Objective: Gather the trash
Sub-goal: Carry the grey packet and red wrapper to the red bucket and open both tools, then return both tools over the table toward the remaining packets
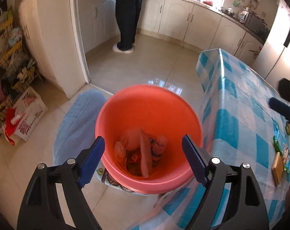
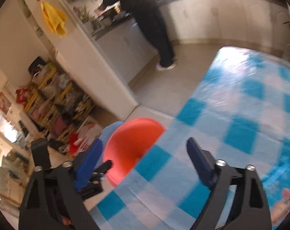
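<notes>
An orange bucket [image 1: 145, 111] stands on the floor against the corner of a table [image 1: 240, 105] covered in blue-and-white check cloth. Inside lie crumpled wrappers [image 1: 143, 153] and a small bottle [image 1: 159, 147]. My left gripper [image 1: 143, 140] hangs open right above the bucket's mouth, nothing between its blue pads. My right gripper [image 2: 145, 142] is open and empty over the table's near edge, with the bucket [image 2: 131, 134] just beyond its left finger. One blue finger of the right gripper [image 1: 282, 105] shows at the right edge of the left wrist view. A green wrapper [image 1: 278, 147] and a yellowish block [image 1: 278, 168] lie on the cloth.
A person [image 1: 127, 19] in dark clothes stands at the kitchen counter across the tiled floor. A pale blue stool or mat [image 1: 78, 115] sits left of the bucket. A cardboard box [image 1: 30, 111] and cluttered yellow shelves [image 1: 9, 57] line the left wall.
</notes>
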{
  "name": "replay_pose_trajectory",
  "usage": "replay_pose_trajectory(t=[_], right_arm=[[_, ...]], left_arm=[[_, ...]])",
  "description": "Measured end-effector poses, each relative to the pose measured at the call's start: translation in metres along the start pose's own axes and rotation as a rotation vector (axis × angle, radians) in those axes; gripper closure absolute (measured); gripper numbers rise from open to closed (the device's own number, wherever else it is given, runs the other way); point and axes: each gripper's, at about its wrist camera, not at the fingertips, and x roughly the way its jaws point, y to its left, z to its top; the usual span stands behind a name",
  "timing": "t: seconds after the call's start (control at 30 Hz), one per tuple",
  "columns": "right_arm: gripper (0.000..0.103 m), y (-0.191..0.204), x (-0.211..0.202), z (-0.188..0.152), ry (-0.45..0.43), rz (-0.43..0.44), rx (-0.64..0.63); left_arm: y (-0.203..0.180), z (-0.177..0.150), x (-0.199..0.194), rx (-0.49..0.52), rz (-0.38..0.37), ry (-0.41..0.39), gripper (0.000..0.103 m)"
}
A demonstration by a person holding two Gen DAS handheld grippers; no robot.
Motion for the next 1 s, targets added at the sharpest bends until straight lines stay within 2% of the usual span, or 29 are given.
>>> replay_pose_trajectory(t=[0.13, 0.37, 0.67, 0.9, 1.0], right_arm=[[0.013, -0.021, -0.045, -0.012, -0.077, -0.082, 0.022], [0.013, -0.068, -0.109, -0.051, -0.151, -0.190, 0.108], [0.013, -0.122, -0.178, -0.111, -0.209, -0.377, 0.199], [0.013, -0.164, -0.225, -0.148, -0.267, -0.452, 0.303], [0.013, -0.179, -0.240, -0.158, -0.291, -0.457, 0.353]], left_arm=[[-0.020, 0.001, -0.021, 0.066, -0.012, -0.052, 0.020], [-0.076, -0.003, -0.053, 0.184, -0.115, -0.090, 0.019], [-0.157, -0.030, -0.076, 0.357, -0.219, -0.083, 0.019], [-0.212, -0.054, -0.089, 0.487, -0.280, -0.070, 0.019], [-0.235, -0.066, -0.091, 0.546, -0.293, -0.055, 0.019]])
